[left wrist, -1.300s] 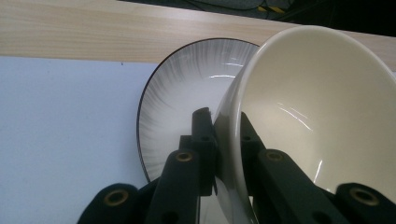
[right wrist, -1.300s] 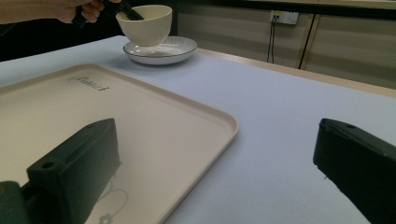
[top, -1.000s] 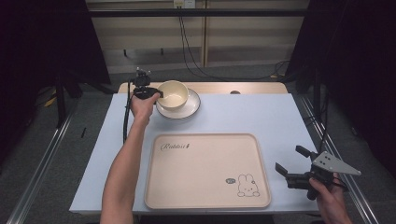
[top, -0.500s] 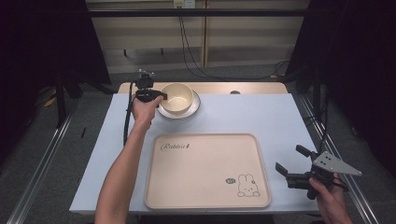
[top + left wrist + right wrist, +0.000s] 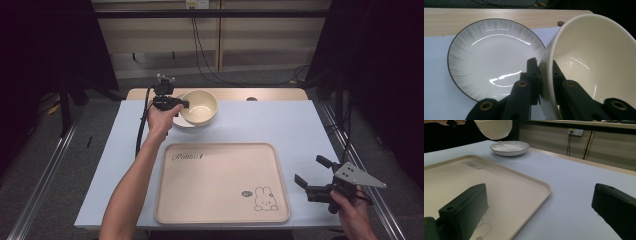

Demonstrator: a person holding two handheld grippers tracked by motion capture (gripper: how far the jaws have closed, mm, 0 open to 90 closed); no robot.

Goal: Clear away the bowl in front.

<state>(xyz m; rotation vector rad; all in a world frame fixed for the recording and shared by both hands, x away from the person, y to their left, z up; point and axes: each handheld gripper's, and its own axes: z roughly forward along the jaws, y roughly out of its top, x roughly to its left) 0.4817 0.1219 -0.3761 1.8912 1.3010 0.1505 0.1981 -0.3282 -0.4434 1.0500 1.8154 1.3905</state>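
The left gripper (image 5: 543,75), clamped on the rim of the cream ceramic bowl (image 5: 594,62), holds it tilted above the white dark-rimmed plate (image 5: 491,57) at 12 o'clock of the table, so it may slip from this thin grip.

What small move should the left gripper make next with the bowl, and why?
Probably carry the bowl toward the tray. The left gripper is shut on its rim, the bowl hangs tilted clear above the plate, and the tray is bare.
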